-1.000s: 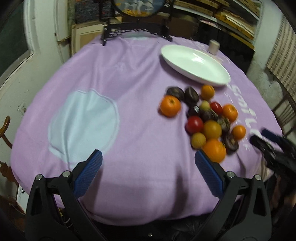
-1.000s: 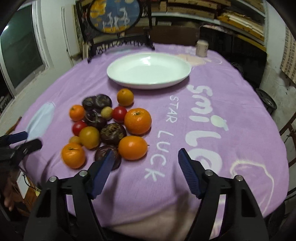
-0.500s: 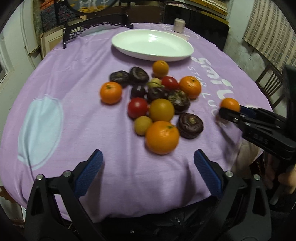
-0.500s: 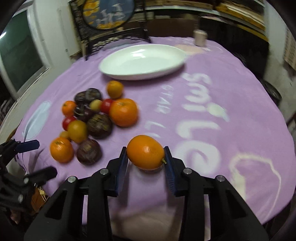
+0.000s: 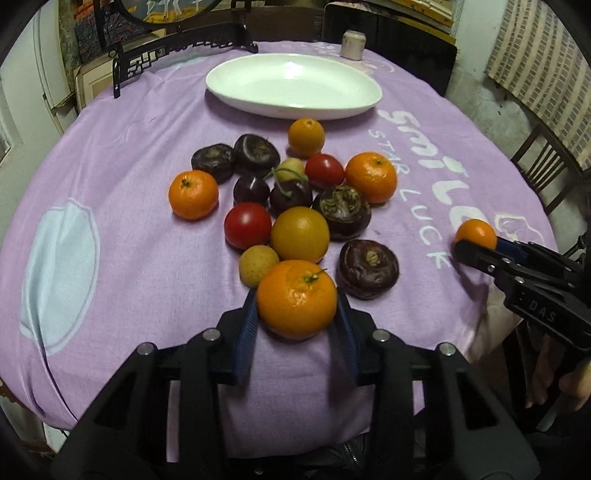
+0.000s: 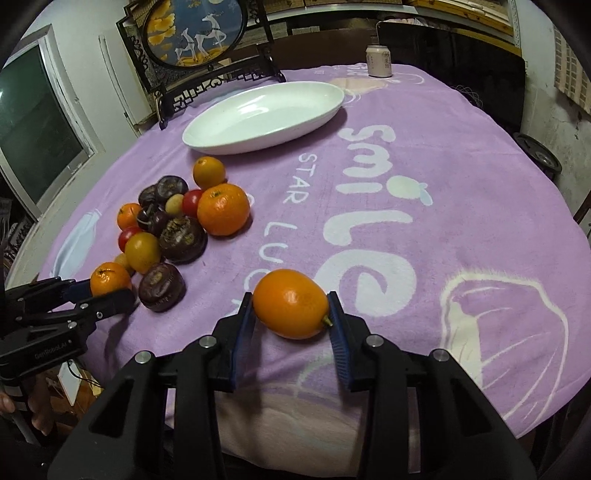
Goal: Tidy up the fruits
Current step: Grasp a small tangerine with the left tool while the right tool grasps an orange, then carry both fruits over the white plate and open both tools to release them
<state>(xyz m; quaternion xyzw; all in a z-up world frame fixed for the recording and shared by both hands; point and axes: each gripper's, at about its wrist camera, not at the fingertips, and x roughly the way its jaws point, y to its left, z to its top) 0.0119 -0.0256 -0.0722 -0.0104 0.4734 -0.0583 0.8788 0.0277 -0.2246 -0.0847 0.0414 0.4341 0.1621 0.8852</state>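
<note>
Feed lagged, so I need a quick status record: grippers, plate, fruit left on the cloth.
left gripper: shut on a mandarin
right gripper: shut on an oval orange fruit
white oval plate: no fruit in it
fruit pile: on the purple cloth, between plate and grippers
can: upright beyond the plate

You're working in a lived-in home dining room: a round table under a purple printed blanket [image 6: 443, 155], a wooden chair [image 5: 543, 162] at 2 o'clock, a decorative deer screen [image 6: 192, 29] at 11 o'clock, a window [image 6: 33, 122] at 9.
</note>
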